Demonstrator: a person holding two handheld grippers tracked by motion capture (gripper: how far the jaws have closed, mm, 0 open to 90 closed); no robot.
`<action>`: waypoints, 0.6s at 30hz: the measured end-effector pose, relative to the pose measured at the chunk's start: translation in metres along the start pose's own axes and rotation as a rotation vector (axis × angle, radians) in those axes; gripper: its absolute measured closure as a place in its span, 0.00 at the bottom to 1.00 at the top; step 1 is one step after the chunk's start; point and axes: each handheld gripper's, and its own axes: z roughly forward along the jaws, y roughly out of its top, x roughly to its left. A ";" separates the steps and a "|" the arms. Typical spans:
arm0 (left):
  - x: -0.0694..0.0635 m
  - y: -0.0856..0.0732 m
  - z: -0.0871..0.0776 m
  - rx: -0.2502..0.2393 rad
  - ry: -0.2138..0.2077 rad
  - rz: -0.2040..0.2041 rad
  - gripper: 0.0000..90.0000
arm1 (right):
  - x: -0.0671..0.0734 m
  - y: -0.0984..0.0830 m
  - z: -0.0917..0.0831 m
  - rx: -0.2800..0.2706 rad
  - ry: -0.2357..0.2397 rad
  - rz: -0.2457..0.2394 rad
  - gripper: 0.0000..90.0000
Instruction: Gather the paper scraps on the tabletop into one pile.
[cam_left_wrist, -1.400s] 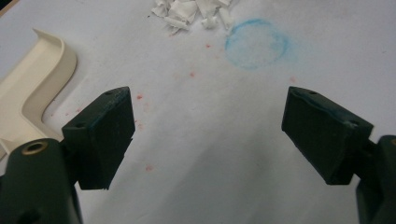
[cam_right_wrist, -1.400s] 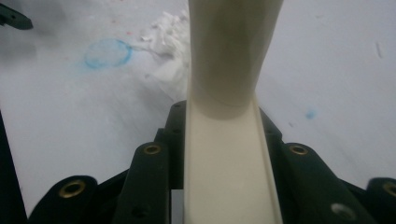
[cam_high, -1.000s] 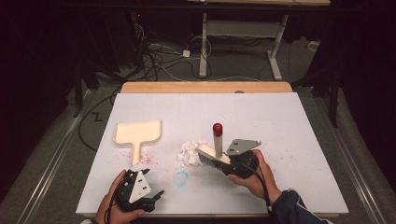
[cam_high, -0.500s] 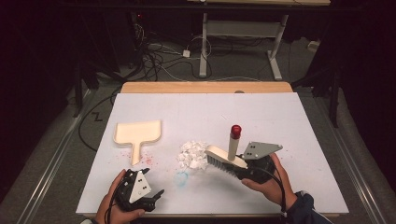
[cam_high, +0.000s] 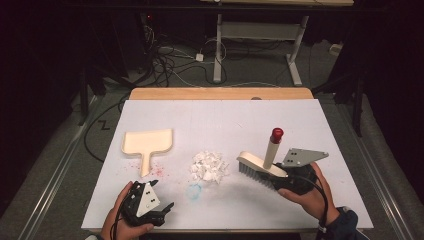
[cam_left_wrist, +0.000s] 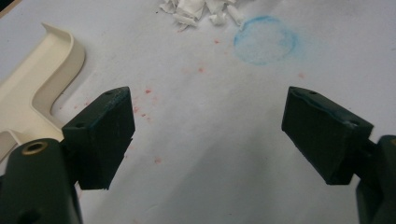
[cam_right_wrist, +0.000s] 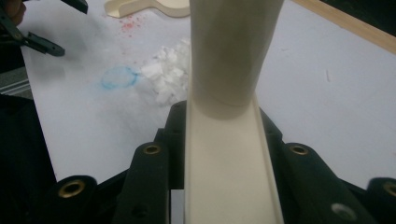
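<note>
A cream brush (cam_high: 261, 167) with a red-tipped handle (cam_high: 276, 133) is held on the right side of the table, bristles facing the pile. My right gripper (cam_high: 279, 179) is shut on its back; in the right gripper view the brush (cam_right_wrist: 229, 154) sits clamped between the jaws (cam_right_wrist: 224, 140). A pile of white paper scraps (cam_high: 209, 166) lies mid-table, a short gap left of the bristles. A cream dustpan (cam_high: 147, 142) lies flat farther left. My left gripper (cam_high: 166, 209) rests at the front left, open and with nothing between its jaws (cam_left_wrist: 208, 121).
A white sheet (cam_high: 225, 120) covers the table, with a wooden strip (cam_high: 220, 93) at the far edge. A blue chalky ring (cam_high: 194, 190) and red specks (cam_high: 159, 172) mark the sheet near the front. Cables and desk legs lie on the floor beyond.
My right gripper has carried the brush to the right and slightly up, away from the scrap pile. The left gripper has stayed put.
</note>
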 end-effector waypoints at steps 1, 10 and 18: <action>0.000 0.000 0.000 0.000 0.002 0.000 0.18 | -0.002 -0.002 -0.003 0.009 0.000 0.003 0.75; 0.001 0.001 0.001 0.006 0.001 0.003 0.18 | -0.009 -0.023 -0.029 0.101 0.049 0.022 0.75; 0.002 0.003 0.005 0.005 -0.014 0.002 0.18 | -0.028 -0.040 -0.024 0.236 0.176 0.058 0.75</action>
